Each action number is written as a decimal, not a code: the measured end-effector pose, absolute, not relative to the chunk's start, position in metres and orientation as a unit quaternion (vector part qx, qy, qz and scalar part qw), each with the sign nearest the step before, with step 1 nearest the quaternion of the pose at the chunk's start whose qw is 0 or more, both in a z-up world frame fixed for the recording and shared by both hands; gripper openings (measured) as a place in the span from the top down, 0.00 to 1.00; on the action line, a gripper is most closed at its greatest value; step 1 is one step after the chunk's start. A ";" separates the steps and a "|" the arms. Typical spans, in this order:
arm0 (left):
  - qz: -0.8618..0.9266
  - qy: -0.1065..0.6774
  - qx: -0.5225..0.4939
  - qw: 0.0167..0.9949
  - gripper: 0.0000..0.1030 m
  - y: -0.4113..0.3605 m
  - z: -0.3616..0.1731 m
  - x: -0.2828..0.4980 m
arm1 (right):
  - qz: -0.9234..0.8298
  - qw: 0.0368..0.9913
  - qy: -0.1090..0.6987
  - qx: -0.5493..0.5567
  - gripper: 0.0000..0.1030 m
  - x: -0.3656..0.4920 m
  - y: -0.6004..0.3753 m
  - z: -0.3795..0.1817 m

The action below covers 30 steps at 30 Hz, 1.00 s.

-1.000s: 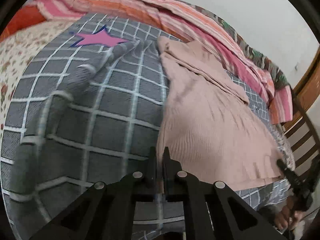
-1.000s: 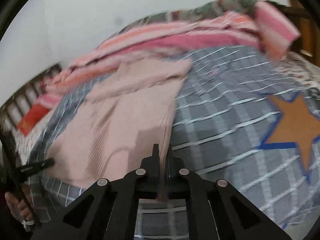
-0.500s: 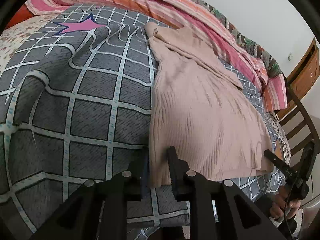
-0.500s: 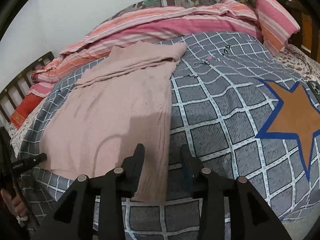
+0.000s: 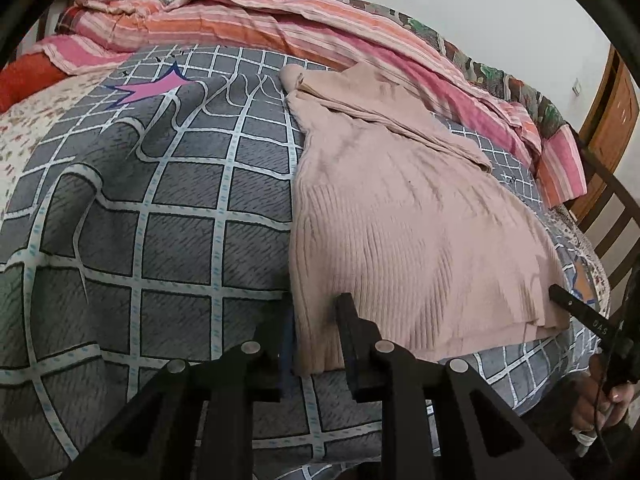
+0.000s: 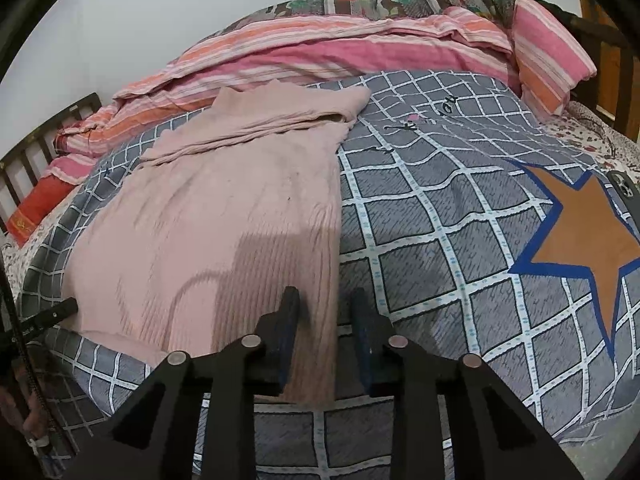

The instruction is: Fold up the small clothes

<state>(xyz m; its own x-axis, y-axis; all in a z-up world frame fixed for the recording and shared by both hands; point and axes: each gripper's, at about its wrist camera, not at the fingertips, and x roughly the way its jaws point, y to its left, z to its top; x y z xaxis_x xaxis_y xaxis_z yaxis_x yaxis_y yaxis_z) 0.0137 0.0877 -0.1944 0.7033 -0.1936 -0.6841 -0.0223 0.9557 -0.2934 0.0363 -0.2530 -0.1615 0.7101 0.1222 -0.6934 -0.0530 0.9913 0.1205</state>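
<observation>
A pale pink ribbed knit garment point(image 5: 400, 232) lies flat on the grey checked bedspread point(image 5: 160, 208), its top part folded over at the far end. My left gripper point(image 5: 314, 312) is open, its jaws either side of the garment's near left hem corner. In the right wrist view the garment point(image 6: 224, 216) lies left of centre, and my right gripper point(image 6: 326, 308) is open, its jaws astride the near right hem corner. Each view shows the other gripper's finger at the edge: the right gripper point(image 5: 576, 312) and the left gripper point(image 6: 48, 316).
A striped pink and orange quilt point(image 5: 320, 28) is bunched along the wall. A pink star point(image 5: 150, 88) and an orange star point(image 6: 588, 228) mark the bedspread. A dark phone point(image 6: 624, 192) lies at the far right. Wooden bed rails point(image 5: 616, 216) stand at the bed's end.
Both grippers were shut on the garment's hem corners a second ago. Both have opened and the garment now lies flat on the bedspread; the views have steadied.
</observation>
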 end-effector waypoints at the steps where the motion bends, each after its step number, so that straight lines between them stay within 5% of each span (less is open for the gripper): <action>1: -0.047 0.382 -0.140 0.912 0.80 0.088 -0.194 0.014 | 0.047 0.924 0.378 0.044 0.76 0.036 -0.252 -0.162; 15: -0.049 0.383 -0.144 0.911 0.79 0.087 -0.194 0.012 | 0.048 0.923 0.378 0.053 0.76 0.034 -0.252 -0.164; 26: -0.121 0.396 -0.242 0.877 0.75 0.095 -0.203 0.010 | 0.064 0.918 0.383 0.076 0.76 0.029 -0.248 -0.169; 30: -0.127 0.382 -0.283 0.871 0.83 0.105 -0.204 0.009 | 0.070 0.918 0.381 0.084 0.91 0.029 -0.247 -0.169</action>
<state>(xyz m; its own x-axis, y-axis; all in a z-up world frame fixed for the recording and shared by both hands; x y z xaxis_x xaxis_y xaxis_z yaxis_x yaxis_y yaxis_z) 0.0087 0.1055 -0.2039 0.6761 -0.4373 -0.5930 0.0054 0.8078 -0.5895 0.0291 -0.2473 -0.1690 0.7004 0.1921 -0.6874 -0.0649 0.9763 0.2067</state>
